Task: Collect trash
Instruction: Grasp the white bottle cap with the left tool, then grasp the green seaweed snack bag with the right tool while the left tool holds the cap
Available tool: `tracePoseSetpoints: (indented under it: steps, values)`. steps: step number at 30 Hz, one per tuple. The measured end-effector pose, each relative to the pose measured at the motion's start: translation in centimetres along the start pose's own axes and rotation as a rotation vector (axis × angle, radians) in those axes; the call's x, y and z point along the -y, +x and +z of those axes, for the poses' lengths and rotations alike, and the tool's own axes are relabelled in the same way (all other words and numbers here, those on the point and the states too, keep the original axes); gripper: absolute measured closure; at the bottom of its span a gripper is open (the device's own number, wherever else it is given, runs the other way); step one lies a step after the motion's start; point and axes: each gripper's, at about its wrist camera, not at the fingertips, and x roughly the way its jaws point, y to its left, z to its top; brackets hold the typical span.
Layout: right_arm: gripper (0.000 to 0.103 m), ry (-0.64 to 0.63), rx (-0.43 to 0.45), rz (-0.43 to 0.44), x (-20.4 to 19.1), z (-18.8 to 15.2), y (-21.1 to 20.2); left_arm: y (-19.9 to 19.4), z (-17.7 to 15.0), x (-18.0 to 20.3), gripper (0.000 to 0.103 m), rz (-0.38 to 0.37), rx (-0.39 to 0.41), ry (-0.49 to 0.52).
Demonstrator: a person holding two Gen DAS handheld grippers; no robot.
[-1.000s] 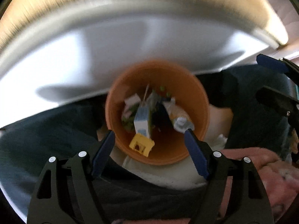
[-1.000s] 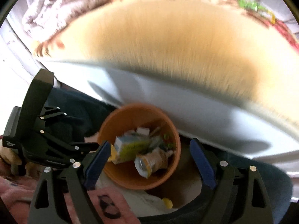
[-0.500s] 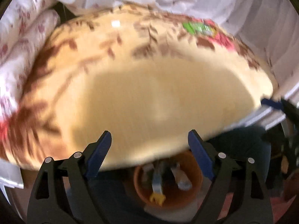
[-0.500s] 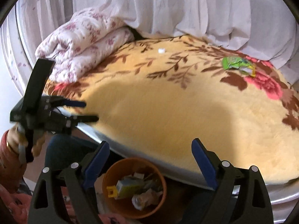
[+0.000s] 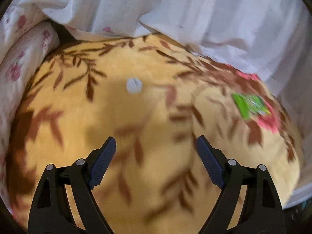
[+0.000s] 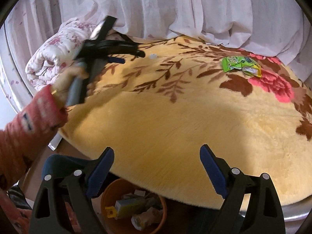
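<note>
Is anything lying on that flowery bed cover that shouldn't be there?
Yes: a crumpled green snack wrapper lies on the yellow blanket by the pink flower, and a small white scrap sits farther back. Both look like litter.

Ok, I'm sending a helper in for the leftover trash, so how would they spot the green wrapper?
Start at the yellow blanket with brown leaves that covers the bed. Go to its far right side, near the white curtain, where a big pink flower is printed. The green wrapper lies just beyond that flower, crinkled and shiny, far bigger than the small white cap lying further left.

One green wrapper (image 6: 240,66), one white cap (image 6: 153,56), one orange bin (image 6: 109,195).
</note>
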Motion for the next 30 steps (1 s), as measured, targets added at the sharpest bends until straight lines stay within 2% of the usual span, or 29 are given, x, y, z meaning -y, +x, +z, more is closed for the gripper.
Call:
tracePoseSetpoints:
  steps: [4,10,11,15,17,18,23,30]
  values:
    - [0.015,0.022,-0.002,-0.008,1.3,1.0,0.9,5.0,3.8,-0.5,0.021,0.071,0.020,0.017]
    - [0.015,0.033,-0.019,-0.022,2.8,1.7,1.9,9.8,6.6,-2.1,0.023,0.123,0.008,0.007]
    - [0.015,0.038,-0.019,-0.023,3.1,1.9,2.0,10.4,6.9,-2.4,0.025,0.126,0.006,0.004]
    - [0.015,0.053,-0.024,-0.021,3.4,2.2,2.6,11.8,6.9,-3.1,0.053,0.141,-0.010,-0.006]
    - [0.015,0.052,-0.030,-0.019,3.4,2.3,2.9,11.8,6.7,-3.2,0.060,0.146,0.002,0.003]
    - [0.015,0.050,-0.033,-0.017,3.3,2.3,3.1,11.7,6.6,-3.2,0.071,0.138,0.005,0.006]
    - [0.015,0.056,-0.036,-0.013,3.0,2.1,3.1,10.5,5.9,-3.1,0.072,0.131,0.024,0.011]
    - [0.015,0.062,-0.021,-0.015,2.6,2.0,2.2,5.6,3.4,-1.4,0.072,0.100,0.057,0.050]
